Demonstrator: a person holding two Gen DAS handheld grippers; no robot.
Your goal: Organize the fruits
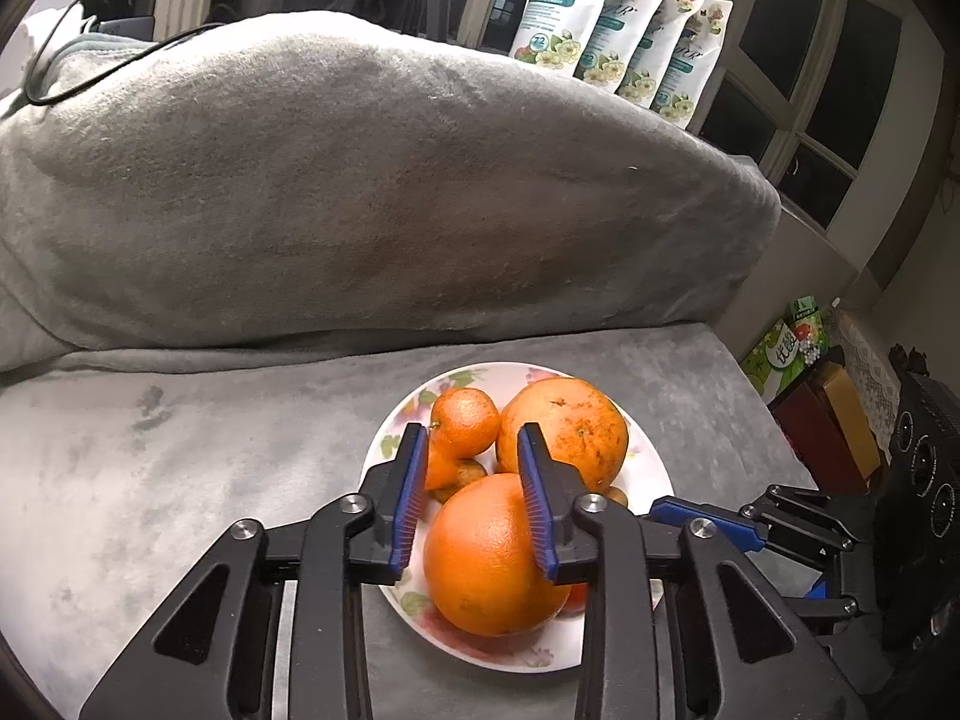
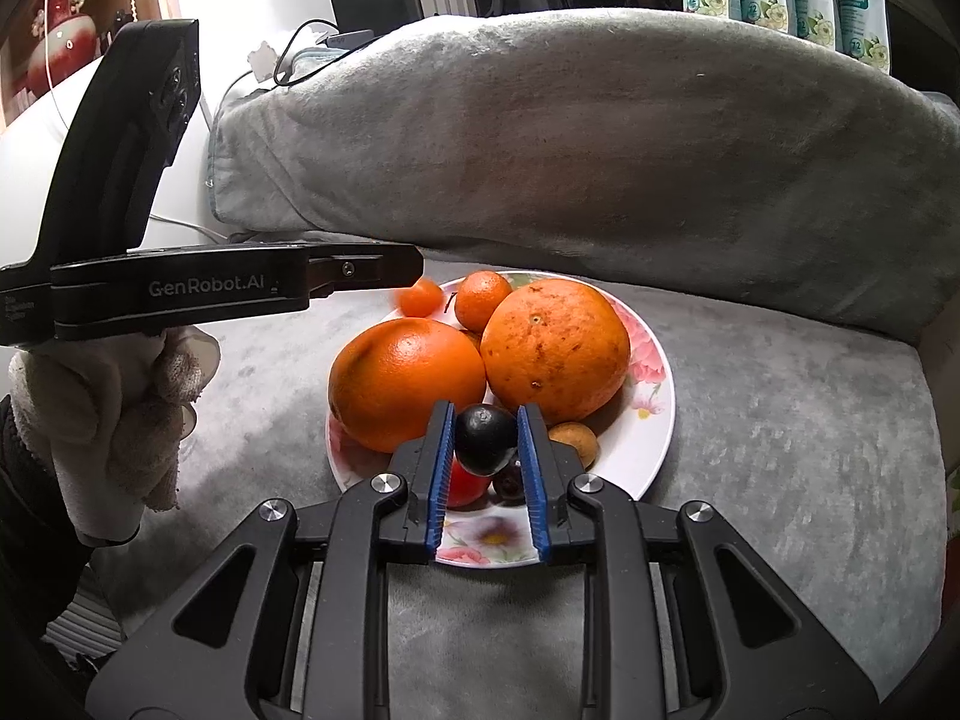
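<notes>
My right tool (image 2: pixel 485 441) is pinching a dark plum (image 2: pixel 485 439) between its blue pads, just above the near rim of the flowered plate (image 2: pixel 654 420). Under the plum I see a red fruit (image 2: pixel 465 483) and another dark fruit (image 2: pixel 510 483) lying on the plate.

My left tool (image 1: pixel 474 480) has its pads slightly apart. A small tangerine (image 1: pixel 437 468) lies against the inner face of its left pad, but the right pad stands clear of it, so nothing is clamped. From the right view that tangerine (image 2: pixel 420 298) shows blurred at the tip of the left tool, over the far left rim of the plate.

The plate sits on a grey plush cushion (image 1: pixel 180 480). It carries two big oranges (image 1: pixel 489 552) (image 1: pixel 564 432) side by side, touching, a mandarin (image 1: pixel 467 423) behind them, and a brownish small fruit (image 2: pixel 575 443) by the right-hand orange.

A gloved hand (image 2: pixel 114 414) grips the left tool's handle. A grey blanket (image 1: pixel 360 180) is heaped behind the plate.
</notes>
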